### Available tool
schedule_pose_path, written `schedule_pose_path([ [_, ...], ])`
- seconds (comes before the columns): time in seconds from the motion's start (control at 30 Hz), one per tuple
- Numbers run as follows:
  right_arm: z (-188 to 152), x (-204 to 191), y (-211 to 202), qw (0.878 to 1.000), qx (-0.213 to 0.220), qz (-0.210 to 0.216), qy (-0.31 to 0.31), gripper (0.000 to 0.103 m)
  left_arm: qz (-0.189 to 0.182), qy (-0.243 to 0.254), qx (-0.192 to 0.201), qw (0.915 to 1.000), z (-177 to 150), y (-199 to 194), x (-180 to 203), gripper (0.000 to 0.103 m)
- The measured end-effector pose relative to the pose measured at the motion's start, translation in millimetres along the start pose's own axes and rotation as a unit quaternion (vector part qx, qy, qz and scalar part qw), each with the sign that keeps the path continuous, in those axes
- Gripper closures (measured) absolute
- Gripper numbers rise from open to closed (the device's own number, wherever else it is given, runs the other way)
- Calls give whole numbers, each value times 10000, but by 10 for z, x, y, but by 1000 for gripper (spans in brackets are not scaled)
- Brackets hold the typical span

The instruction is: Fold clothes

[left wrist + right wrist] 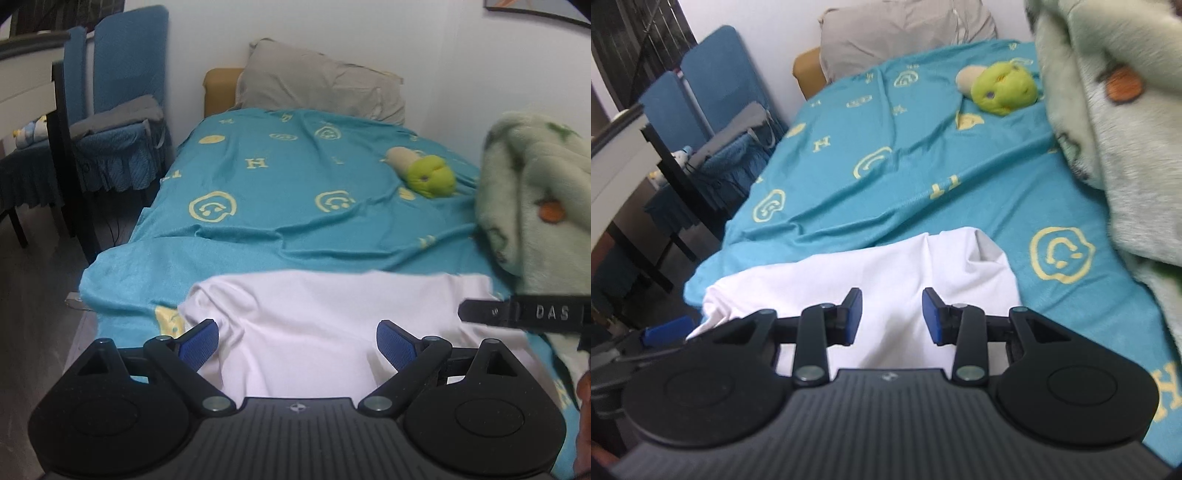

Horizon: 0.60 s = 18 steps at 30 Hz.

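Only real lettering you've got is "DAS" in raised letters on the black finger (524,313) poking in from the right of your left camera, plus yellow H and T letters and smiley faces printed on the teal bedspread (295,192).

The white garment (314,332) is smooth, thin cloth, lying bunched on the near end of the bed, right under both tools. Your left gripper (297,345) has its blue ribbed pads spread wide over it, nothing pinched. Your right gripper (892,315) stands at a narrower gap, with white cloth showing in between, but the pads aren't pressing it.

Further back there's a round green plush toy (1004,88) and a grey pillow (321,85) against the wall. A fuzzy pale-green blanket (1108,122) with an orange patch is heaped on the right.

The right view catches one of your left tool's blue pads (665,328) at its left edge. The left view shows the blue chairs (122,110) more fully.
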State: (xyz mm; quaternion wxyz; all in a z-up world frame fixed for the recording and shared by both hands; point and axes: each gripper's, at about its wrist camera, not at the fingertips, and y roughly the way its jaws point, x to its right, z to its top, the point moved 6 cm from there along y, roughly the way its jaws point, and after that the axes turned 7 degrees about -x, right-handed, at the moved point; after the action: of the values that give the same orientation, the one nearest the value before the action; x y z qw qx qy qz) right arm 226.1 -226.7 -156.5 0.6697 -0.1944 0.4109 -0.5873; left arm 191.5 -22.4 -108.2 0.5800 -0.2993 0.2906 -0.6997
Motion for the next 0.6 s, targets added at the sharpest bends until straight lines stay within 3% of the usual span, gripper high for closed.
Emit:
schedule_pose_path([
  [0.2,-297,-11,-315,9999,-131,-42,41,64,9,-25,-436,9990,-353,-124,62,9],
  [0.5,-527,36,16,9969,-724,-287,-75,66,144,-3,-781,9968,-508,-109,65,7],
  [0.6,-563,18,-3,9968,-702,-320,-190,66,-159,-341,-928,9950,-566,-309,36,6],
])
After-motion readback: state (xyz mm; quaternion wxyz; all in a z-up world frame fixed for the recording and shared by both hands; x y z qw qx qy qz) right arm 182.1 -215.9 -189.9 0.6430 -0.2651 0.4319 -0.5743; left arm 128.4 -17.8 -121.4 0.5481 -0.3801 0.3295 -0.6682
